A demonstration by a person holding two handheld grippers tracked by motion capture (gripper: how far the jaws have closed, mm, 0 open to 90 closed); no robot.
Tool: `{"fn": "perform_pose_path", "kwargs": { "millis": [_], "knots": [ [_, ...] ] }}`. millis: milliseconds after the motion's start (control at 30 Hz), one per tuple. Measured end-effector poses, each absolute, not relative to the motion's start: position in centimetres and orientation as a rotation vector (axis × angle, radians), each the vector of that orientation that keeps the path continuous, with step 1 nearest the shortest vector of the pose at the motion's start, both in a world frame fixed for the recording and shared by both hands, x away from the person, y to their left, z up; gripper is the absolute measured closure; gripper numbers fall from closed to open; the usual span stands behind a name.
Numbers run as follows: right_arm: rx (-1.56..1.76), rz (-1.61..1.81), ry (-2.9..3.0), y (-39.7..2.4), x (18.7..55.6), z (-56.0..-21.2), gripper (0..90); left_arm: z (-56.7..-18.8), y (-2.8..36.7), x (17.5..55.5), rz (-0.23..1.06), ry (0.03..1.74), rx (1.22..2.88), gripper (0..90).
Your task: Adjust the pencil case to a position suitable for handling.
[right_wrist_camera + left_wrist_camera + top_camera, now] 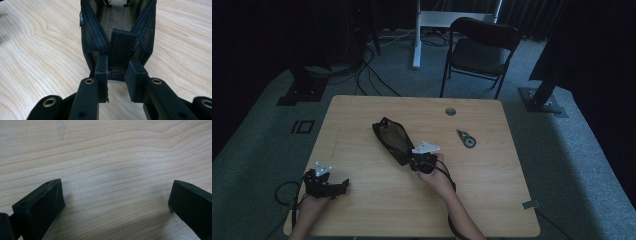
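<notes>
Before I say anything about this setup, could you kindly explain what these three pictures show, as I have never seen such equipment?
A person sits at a wooden table and holds a hand-operated two-jaw gripper in each hand; there is no robot arm. The wide picture comes from a fixed camera above, looking down on the table. The other two come from small cameras riding on the grippers, looking along their black jaws.

The left gripper rests near the table's front left edge, jaws wide apart over bare wood. The right gripper is closed on the end tab of a black mesh zip pouch, which lies open in the middle of the table. Farther right lies a small dark tape-dispenser-like item; it is too small to identify surely. Behind the table stands a folding chair.
</notes>
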State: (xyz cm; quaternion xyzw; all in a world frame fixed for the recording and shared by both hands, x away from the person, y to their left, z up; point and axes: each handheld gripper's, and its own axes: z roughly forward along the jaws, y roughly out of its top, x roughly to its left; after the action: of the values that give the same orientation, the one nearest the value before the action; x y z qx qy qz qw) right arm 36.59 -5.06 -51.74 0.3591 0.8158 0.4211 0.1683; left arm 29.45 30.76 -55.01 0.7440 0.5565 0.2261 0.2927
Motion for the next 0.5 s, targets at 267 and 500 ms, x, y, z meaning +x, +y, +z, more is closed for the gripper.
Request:
{"fn": "perform_pose_path", "kwargs": {
  "millis": [267, 500],
  "knots": [
    [1.064, 1.192, 2.294, -7.3, 36.3, -51.9, 72.9, -55.0, 30.8, 29.4, 0.603, 1.482, 1.983, 0.2],
    [1.077, 1.181, 2.274, -9.1, 35.9, -51.8, 72.9, -55.0, 30.8, 29.4, 0.603, 1.483, 1.983, 0.2]
  ]
}}
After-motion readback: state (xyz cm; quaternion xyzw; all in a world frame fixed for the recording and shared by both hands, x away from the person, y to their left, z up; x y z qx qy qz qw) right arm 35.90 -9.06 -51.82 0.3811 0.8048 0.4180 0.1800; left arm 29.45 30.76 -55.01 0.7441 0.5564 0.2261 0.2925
